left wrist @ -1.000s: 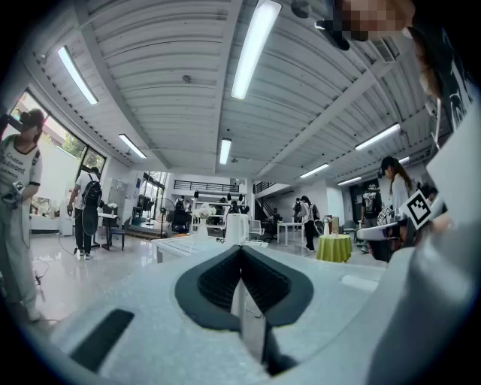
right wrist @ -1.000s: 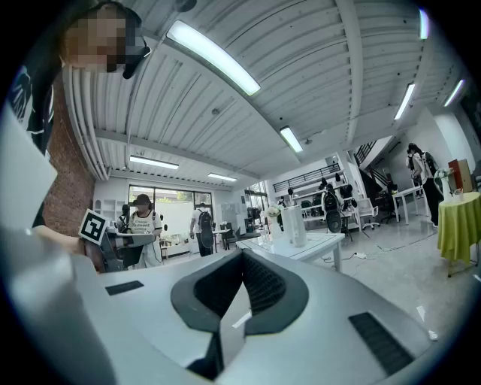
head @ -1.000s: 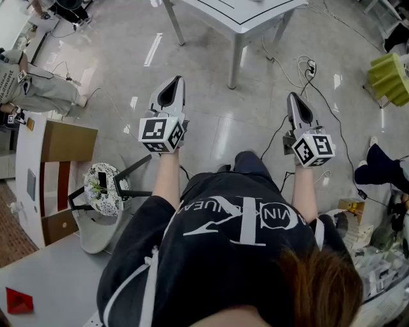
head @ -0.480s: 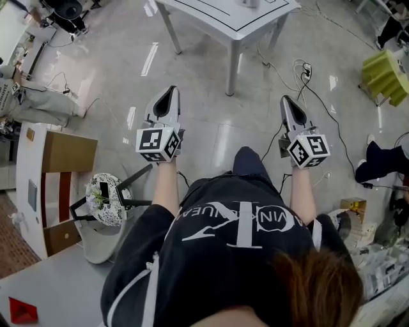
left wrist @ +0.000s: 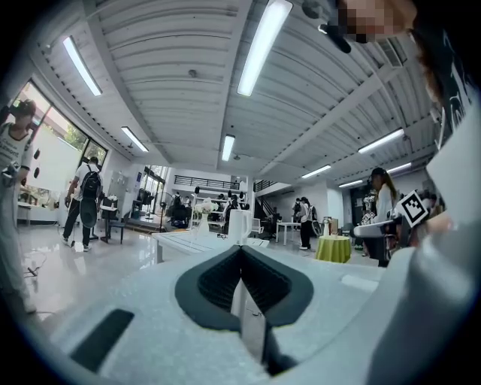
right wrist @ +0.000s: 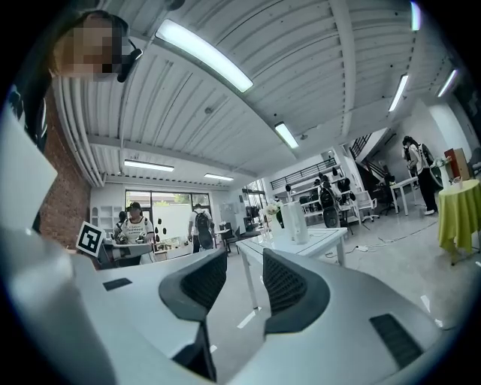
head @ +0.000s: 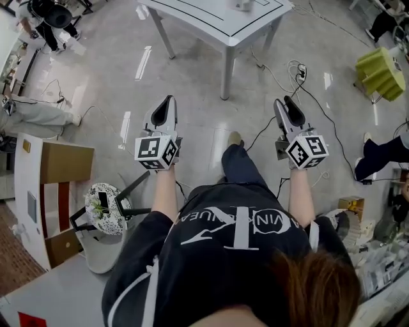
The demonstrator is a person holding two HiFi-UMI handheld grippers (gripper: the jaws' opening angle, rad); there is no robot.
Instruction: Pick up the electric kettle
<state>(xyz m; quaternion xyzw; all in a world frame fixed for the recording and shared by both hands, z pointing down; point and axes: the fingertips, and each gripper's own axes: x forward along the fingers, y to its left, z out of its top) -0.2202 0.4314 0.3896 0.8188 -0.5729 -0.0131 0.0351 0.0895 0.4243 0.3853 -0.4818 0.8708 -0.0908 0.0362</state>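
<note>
In the head view the person stands over a glossy grey floor (head: pixel 192 57) with both tools held out level. The left gripper (head: pixel 167 102) and the right gripper (head: pixel 285 103) point toward a white metal-legged table with a black outline on its top (head: pixel 211 16). The table is at the far side, well apart from both grippers. Something small sits at its far edge, too cropped to name.

In the left gripper view the dark ribbed jaws are pressed together with nothing between them. Straight beyond them, far off, a tall white electric kettle (left wrist: pixel 239 225) stands upright on the table. A white vase of flowers (left wrist: pixel 203 218) stands to its left.

In the right gripper view the jaws are spread and opening, with only air in the gap. The table lies far ahead, just right of the gap, and the kettle is probably one of the tall white shapes on it.

The step in hand looks like the approach. To do it well, walk up to the near edge of the table with the right gripper kept level and wide. Line the gap up with the kettle's handle or body before closing. Come in slowly so the kettle is not knocked into the vase.
</note>
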